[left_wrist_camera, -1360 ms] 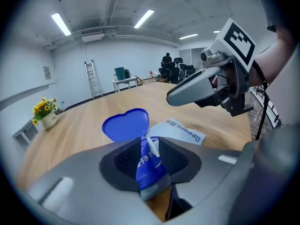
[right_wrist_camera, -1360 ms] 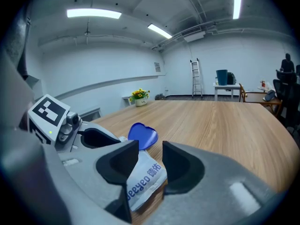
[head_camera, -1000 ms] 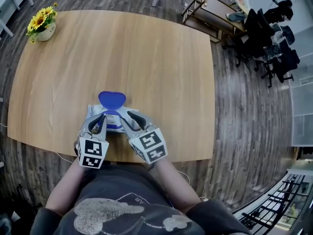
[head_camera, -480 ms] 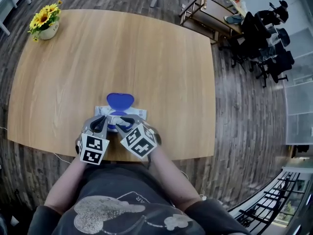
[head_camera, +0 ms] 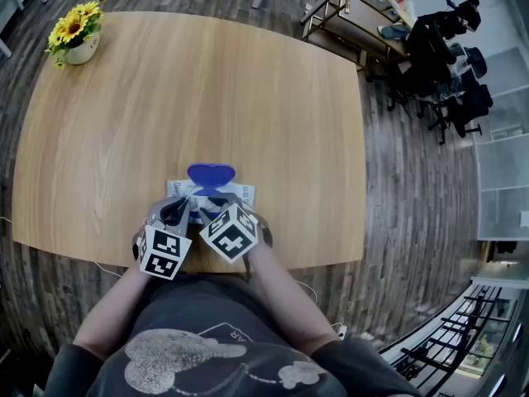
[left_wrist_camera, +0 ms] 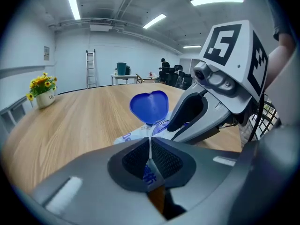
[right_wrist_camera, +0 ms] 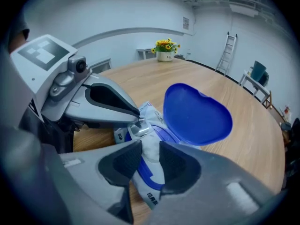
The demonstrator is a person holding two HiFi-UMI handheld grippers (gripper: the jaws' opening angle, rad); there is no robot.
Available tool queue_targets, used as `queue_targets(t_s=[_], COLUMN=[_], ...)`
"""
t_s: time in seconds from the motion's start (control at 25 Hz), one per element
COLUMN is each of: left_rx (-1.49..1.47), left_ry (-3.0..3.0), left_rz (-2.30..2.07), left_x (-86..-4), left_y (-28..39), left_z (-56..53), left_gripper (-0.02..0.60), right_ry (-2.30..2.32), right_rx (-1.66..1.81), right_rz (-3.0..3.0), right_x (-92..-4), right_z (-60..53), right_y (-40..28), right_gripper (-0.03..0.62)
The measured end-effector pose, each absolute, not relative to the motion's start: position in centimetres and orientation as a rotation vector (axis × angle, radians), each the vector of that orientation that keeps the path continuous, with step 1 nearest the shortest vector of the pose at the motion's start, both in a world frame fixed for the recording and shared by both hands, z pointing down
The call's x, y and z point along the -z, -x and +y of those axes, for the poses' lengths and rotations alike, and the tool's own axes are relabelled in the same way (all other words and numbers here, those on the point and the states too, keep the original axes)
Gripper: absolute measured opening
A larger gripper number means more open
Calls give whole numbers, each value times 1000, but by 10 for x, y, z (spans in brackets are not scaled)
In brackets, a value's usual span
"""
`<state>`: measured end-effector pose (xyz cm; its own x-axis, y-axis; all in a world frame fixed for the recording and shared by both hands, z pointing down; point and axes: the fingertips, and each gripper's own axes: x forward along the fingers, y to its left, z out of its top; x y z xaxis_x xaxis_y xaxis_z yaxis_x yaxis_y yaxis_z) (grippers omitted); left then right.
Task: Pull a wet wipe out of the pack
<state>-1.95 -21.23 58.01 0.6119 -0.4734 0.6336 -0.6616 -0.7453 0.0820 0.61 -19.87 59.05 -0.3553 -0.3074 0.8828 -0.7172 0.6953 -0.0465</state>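
A white and blue wet wipe pack (head_camera: 240, 193) lies near the table's front edge, its blue lid (head_camera: 211, 174) flipped open and standing up. My left gripper (head_camera: 183, 209) is shut on the thin near edge of the pack (left_wrist_camera: 133, 135); the film shows pinched between its pads (left_wrist_camera: 161, 159). My right gripper (right_wrist_camera: 150, 154) points steeply down over the opening. A white tuft of wipe (right_wrist_camera: 149, 143) sticks up between its pads, which stand apart on either side of it. The left gripper's fingers (right_wrist_camera: 108, 100) lie just beside the tuft.
The round wooden table (head_camera: 207, 89) has a pot of yellow flowers (head_camera: 76, 40) at its far left. Black office chairs (head_camera: 438, 56) and a low metal rack (head_camera: 347, 15) stand on the wood floor beyond the table's right side.
My right gripper has dropped and tipped downward, closing in on the pack's opening beside the left gripper. The left gripper has sunk slightly and keeps its grip on the pack.
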Motion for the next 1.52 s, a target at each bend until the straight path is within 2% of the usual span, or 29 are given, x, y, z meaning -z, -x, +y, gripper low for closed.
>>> queue_targets(t_s=[0.08,0.12,0.16,0.44,1.16,1.52], left_rx=[-863,-861,-858,-860,-794,-697], left_ry=[-2536,-2538,-2541,-2547,-2566,-2631], left_rz=[-907,-901,-896,-876,-900,-868], left_x=[-580,-580,-579,-580,-567,-544], left_y=[19,19,19,20,22,23], left_z=[-212,-212,-212,-212,-225,-221], left_gripper=[37,37,37,37,38,80], right_ry=[-841,-860,-866,-870,-1138,-1373], right_rx=[-572,-571,-559,-493,-379,-462], right_rz=[-1943,-1940,-1937,-1912,-2055,-2099], right_x=[-590,-590,-591,-591,-495,-466], right_z=[-202,-203,-204,-204,-202,-200], right_y=[-9,-10,-11,-7,-49,-79], right_gripper=[90,41,29,6,3,3])
